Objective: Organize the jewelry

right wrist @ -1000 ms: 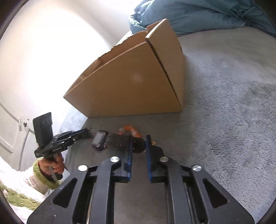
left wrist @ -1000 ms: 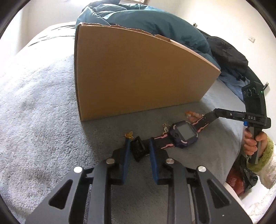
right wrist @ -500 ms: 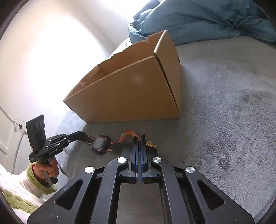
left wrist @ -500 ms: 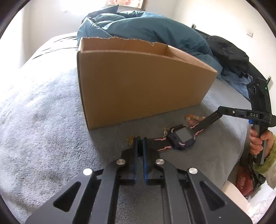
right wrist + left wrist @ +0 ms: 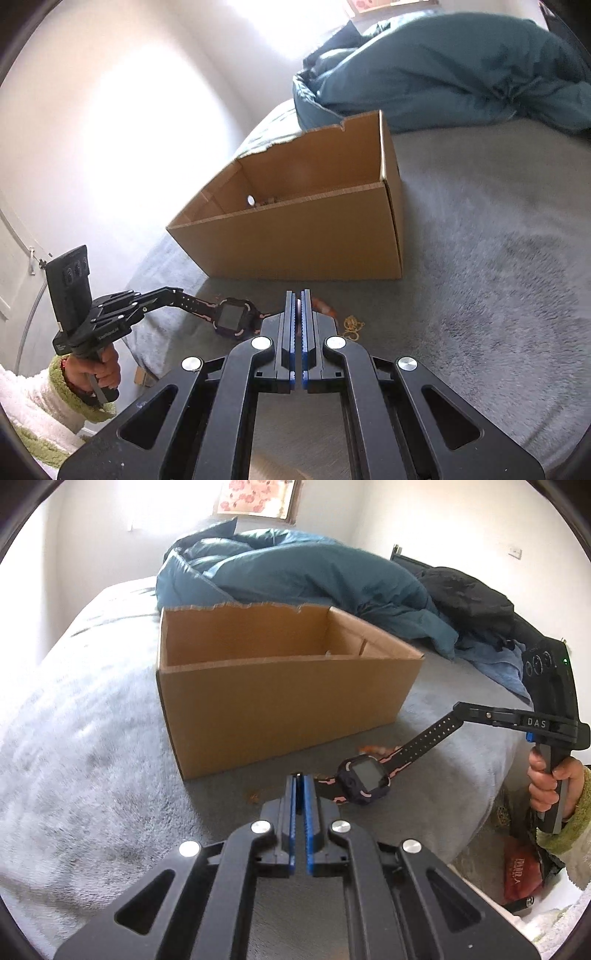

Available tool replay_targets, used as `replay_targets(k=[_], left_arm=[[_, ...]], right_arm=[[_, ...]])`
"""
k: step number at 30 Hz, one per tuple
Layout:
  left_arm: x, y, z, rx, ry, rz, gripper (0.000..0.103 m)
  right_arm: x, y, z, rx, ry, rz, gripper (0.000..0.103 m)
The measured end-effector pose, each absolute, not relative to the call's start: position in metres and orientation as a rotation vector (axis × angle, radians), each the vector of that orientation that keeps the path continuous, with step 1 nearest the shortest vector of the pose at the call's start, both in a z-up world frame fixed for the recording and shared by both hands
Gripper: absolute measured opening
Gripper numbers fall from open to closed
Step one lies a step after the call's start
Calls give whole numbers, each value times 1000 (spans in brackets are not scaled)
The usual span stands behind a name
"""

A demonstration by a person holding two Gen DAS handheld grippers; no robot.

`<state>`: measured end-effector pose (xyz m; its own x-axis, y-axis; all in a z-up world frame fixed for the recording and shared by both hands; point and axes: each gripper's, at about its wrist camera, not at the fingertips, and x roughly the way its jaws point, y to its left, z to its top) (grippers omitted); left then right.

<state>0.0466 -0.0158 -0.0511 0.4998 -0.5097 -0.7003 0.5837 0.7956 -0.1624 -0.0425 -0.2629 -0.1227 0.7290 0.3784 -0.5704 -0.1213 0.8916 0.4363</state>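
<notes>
A dark purple watch (image 5: 364,781) with black and pink straps hangs between my two grippers, lifted above the grey blanket. My left gripper (image 5: 300,777) is shut on one strap end. My right gripper (image 5: 299,293) is shut on the other strap end; it also shows in the left wrist view (image 5: 458,710). The watch face shows in the right wrist view (image 5: 232,317). An open cardboard box (image 5: 280,686) stands just behind the watch, with small items on its floor (image 5: 258,201). A gold chain (image 5: 352,326) and an orange bracelet (image 5: 321,306) lie on the blanket.
A blue duvet (image 5: 295,576) and dark clothes (image 5: 469,602) are heaped behind the box. The grey blanket (image 5: 498,295) spreads to the right. The bed edge drops off near the hand (image 5: 546,786), with a red item (image 5: 521,878) on the floor below.
Both grippers closed on the watch strap ends and rose, lifting the watch off the blanket. The box's inside has come into view from above.
</notes>
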Motion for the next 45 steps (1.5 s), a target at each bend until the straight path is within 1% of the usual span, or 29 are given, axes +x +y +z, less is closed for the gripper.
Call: replay_targets(k=[9,12,15,19,22,26,31,32,34,35,37,38,39,40,41,42,45], left_arm=[[33,-27,26,125,654,-718,3],[50,-34,49,116,616,-726,3],[87,-46,61,109,632,-710,3],[154,-68,55,117,742,-675,3],[202,-88,32,136,859,-663,3],[253,-114,-10,218,1015,-610,3],[279,-129,-50,287,1156,-586,4],[281,-129,-56,293,1177,-580,7],[282,-128,-61,296,1200,-567,7],[283,-126,-63,291,1211,-561,8],[284,-122,-65,268,1228,-561,14],[284,-120,-64,262,1226,-559,23],[286,-119,-63,259,1218,-557,30],[283,-118,-60,263,1206,-554,33],[281,-117,-58,268,1195,-548,38],[280,-114,-58,266,1189,-545,40],[274,-108,-50,259,1158,-535,41]], right_arm=[[-48,-264,-48,300,589,307,1],[-27,-268,-22,255,561,315,1],[12,-272,-7,225,560,320,1],[82,-278,-13,208,643,320,1],[130,-277,-27,188,732,311,1],[192,-272,-62,154,880,299,1],[237,-259,-108,84,1053,274,1],[242,-258,-114,78,1077,270,1],[249,-257,-121,59,1098,252,3],[251,-257,-124,54,1107,252,5],[252,-259,-123,58,1101,246,7],[250,-259,-121,54,1095,244,8],[247,-259,-118,43,1079,240,12],[247,-259,-116,34,1070,233,14],[245,-259,-114,25,1059,222,17],[246,-260,-113,19,1049,216,17],[238,-262,-102,11,1005,205,17]])
